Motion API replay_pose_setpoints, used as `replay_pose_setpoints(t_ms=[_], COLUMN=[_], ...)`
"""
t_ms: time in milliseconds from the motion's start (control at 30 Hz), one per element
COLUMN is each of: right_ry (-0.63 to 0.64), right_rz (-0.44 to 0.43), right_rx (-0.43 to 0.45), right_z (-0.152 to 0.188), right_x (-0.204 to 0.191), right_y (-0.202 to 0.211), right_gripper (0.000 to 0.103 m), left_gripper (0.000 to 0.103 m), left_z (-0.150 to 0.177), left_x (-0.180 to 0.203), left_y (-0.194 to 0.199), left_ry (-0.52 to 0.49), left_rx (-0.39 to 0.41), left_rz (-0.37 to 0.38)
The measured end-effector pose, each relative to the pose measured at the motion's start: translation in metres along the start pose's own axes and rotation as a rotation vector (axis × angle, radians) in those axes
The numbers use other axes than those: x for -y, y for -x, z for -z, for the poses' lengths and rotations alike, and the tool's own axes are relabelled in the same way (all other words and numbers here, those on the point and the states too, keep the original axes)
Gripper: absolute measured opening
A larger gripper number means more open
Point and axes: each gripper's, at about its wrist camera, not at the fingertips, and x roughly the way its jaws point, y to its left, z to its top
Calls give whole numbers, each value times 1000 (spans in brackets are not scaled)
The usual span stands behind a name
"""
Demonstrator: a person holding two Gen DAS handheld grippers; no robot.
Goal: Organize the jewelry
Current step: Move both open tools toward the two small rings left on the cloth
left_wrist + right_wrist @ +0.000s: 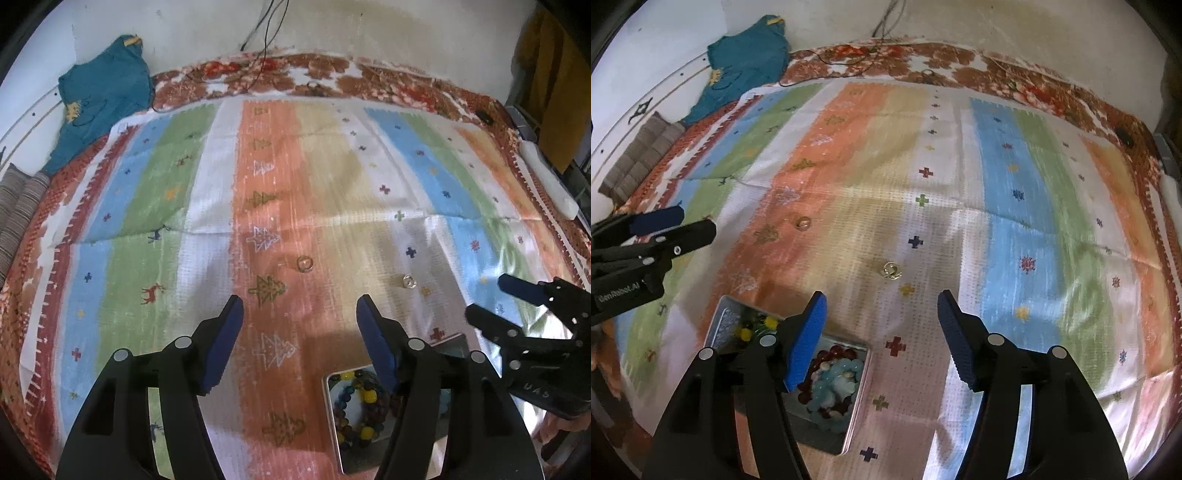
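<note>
Two small rings lie on the striped cloth. In the left wrist view a gold ring (pixel 305 264) sits on the orange stripe just ahead of my open left gripper (pixel 300 301). A silvery ring (pixel 409 281) lies to its right. In the right wrist view that second ring (pixel 892 269) lies just ahead of my open right gripper (pixel 882 295), with the gold ring (pixel 803 222) further left. Nothing is between either pair of fingers. A metal tin (pixel 857 402) of red and pale blue beads, its other half (pixel 330 413) holding a multicoloured bead bracelet, lies below the grippers.
A teal garment (pixel 103 99) and a striped cushion (pixel 18 206) lie at the far left by the wall. Black cables (pixel 266 48) run down the wall onto the patterned bedspread (pixel 332 70). A white bar-shaped object (pixel 550 181) lies along the right edge.
</note>
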Motion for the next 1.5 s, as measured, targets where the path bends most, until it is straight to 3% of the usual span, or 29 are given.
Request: replay_pose_setpoints(t_ms=[267, 1500], right_ry=[-8, 47], right_rz=[-11, -10], right_rx=[-47, -197], right_z=[-7, -19], right_x=[7, 0], right_y=[-26, -99], right_gripper=[62, 62], left_gripper=[64, 63], left_z=[-9, -35], left_x=[-13, -12], left_y=[-37, -127], left_ry=[39, -15], left_rx=[-64, -194], left_rz=[11, 65])
